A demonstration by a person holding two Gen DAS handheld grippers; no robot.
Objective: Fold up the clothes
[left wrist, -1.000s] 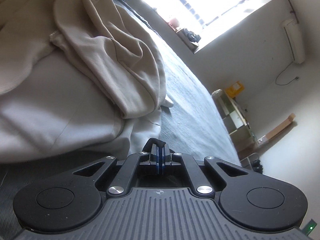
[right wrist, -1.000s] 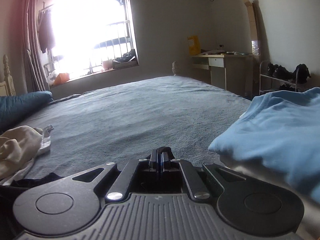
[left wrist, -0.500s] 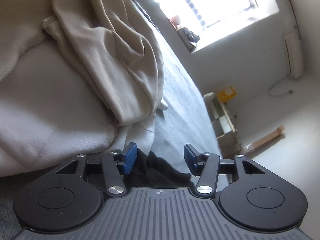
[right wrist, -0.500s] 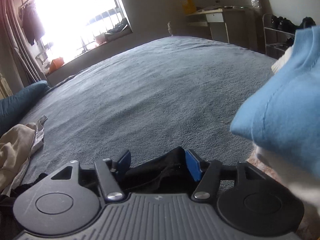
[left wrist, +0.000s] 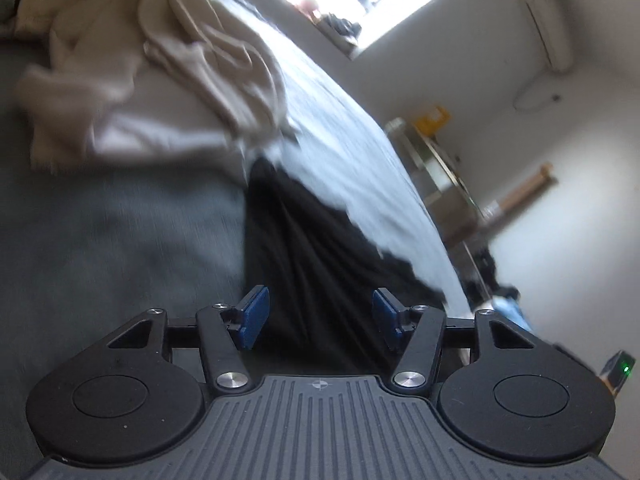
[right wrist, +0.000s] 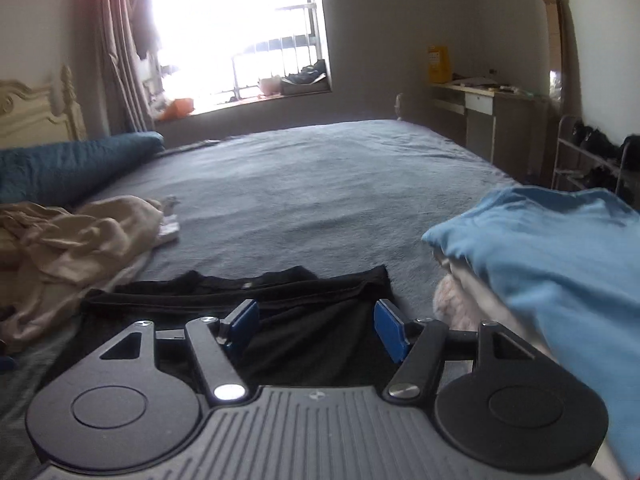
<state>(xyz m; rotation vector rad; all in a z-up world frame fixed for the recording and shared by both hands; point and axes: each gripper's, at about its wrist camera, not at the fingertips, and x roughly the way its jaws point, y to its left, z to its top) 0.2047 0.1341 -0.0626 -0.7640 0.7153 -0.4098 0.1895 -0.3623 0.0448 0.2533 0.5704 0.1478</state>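
Right wrist: right gripper point(right wrist: 314, 326) fingers wide above black garment point(right wrist: 304, 332); left gripper point(left wrist: 319, 317) likewise.

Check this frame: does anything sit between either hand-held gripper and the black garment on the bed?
Nothing visible does. The black garment lies flat on the grey bed cover, directly ahead of the open right hand-held gripper and the open left hand-held gripper. The beige clothes and blue pile lie to either side.
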